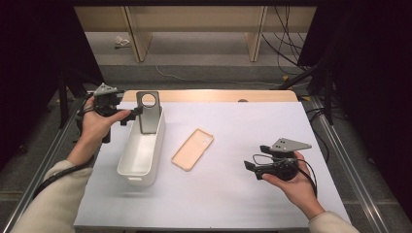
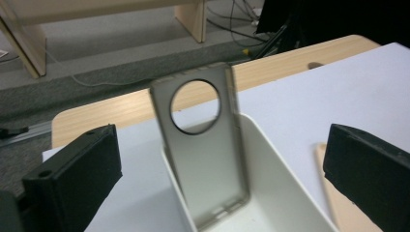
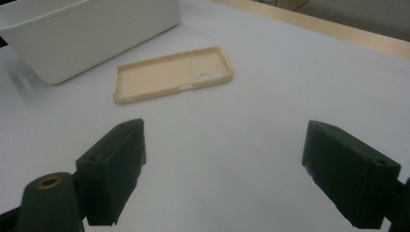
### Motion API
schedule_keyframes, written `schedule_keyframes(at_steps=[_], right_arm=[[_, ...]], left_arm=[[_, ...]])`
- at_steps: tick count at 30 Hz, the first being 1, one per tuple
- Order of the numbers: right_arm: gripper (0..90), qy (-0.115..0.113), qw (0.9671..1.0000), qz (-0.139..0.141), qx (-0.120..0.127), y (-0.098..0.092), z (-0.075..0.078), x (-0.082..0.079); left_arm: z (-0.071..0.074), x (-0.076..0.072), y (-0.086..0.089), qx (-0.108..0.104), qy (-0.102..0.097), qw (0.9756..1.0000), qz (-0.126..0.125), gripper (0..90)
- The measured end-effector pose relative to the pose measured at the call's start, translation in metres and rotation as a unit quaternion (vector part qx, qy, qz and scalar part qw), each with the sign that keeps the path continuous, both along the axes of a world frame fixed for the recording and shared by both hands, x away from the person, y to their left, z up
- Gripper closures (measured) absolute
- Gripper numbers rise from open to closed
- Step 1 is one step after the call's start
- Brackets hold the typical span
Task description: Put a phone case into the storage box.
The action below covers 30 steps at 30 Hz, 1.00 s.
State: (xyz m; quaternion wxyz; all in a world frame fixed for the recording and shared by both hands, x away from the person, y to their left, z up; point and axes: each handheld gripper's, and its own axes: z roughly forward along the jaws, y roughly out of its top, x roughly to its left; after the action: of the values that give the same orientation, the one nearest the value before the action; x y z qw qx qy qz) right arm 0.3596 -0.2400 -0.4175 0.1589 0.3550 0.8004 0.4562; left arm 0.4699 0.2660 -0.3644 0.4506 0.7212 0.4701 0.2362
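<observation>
Two tongs, both released. Left tongs (image 1: pixel 130 116) gape wide beside far end of white bin (image 1: pixel 127 167), nothing between jaws. Grey phone case (image 1: pixel 148 112) stands upright inside bin, leaning on far wall. Right tongs (image 1: pixel 251 169) hover over white tabletop (image 1: pixel 233 194), empty. Beige phone case (image 1: pixel 193 149) lies flat just beside bin.

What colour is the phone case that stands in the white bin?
The phone case is grey. It shows best in the left gripper view.
</observation>
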Motion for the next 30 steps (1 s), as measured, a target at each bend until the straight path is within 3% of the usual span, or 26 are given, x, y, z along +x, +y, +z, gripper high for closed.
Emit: schedule_keyframes(at_steps=[8,12,15,22,30], right_arm=[[16.6,-0.001,1.0,0.0,-0.001,0.0,0.0,0.001],[16.6,-0.001,1.0,0.001,-0.001,0.001,0.0,0.001],[16.6,-0.001,1.0,0.002,0.0,0.001,0.0,0.002],[16.6,-0.003,1.0,0.005,0.001,0.002,0.0,0.003],[16.6,-0.001,1.0,0.005,0.002,0.002,0.001,0.003]], left_arm=[[-0.015,-0.058,-0.018,-0.012,0.002,0.9999,-0.012,0.4],[-0.023,-0.08,-0.029,-0.014,-0.001,0.9994,-0.03,0.3],[-0.03,-0.095,-0.035,-0.042,-0.016,0.9982,-0.039,2.1],[-0.046,-0.117,-0.048,-0.031,-0.022,0.997,-0.067,2.4],[-0.053,-0.125,-0.054,-0.02,-0.022,0.9967,-0.075,2.5]])
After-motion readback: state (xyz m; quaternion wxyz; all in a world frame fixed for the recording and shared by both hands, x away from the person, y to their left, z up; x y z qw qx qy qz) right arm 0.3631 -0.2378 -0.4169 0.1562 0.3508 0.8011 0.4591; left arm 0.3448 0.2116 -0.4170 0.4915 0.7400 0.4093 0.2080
